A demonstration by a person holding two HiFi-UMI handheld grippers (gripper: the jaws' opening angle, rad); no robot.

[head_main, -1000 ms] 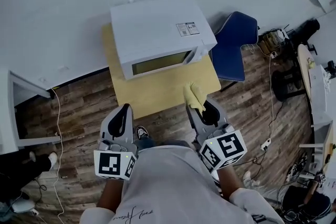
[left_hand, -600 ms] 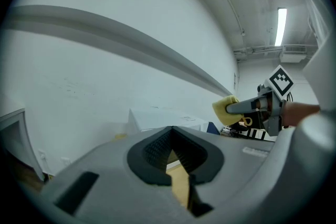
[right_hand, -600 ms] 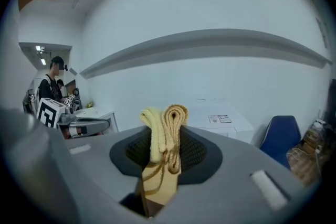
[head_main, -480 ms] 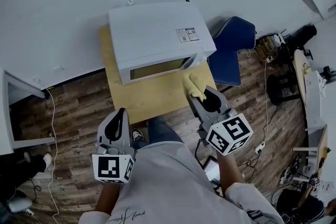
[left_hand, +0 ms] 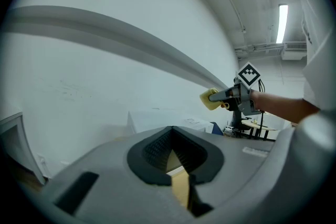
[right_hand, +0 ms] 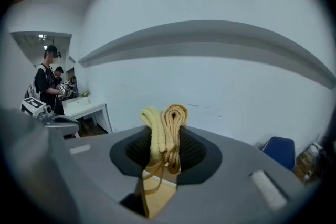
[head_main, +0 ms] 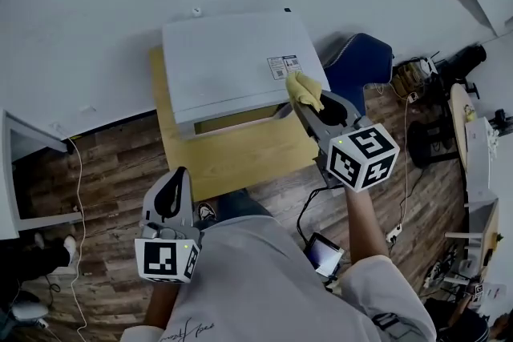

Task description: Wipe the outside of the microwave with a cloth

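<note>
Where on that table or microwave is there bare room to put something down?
The table is bare along its front, between the microwave and the near edge. The microwave's top is bare at left and middle. Crowded: its right corner, where the right gripper holds the cloth by the label.

Left hand-held gripper [left_hand: 172, 150] jaws together, nothing between them; sliver of wooden surface [left_hand: 179, 189] shows under the tips. White microwave [left_hand: 157, 120] beyond, white wall behind. Right hand-held gripper [left_hand: 223, 96] pinches yellow cloth [left_hand: 209, 99] over microwave's far end
</note>
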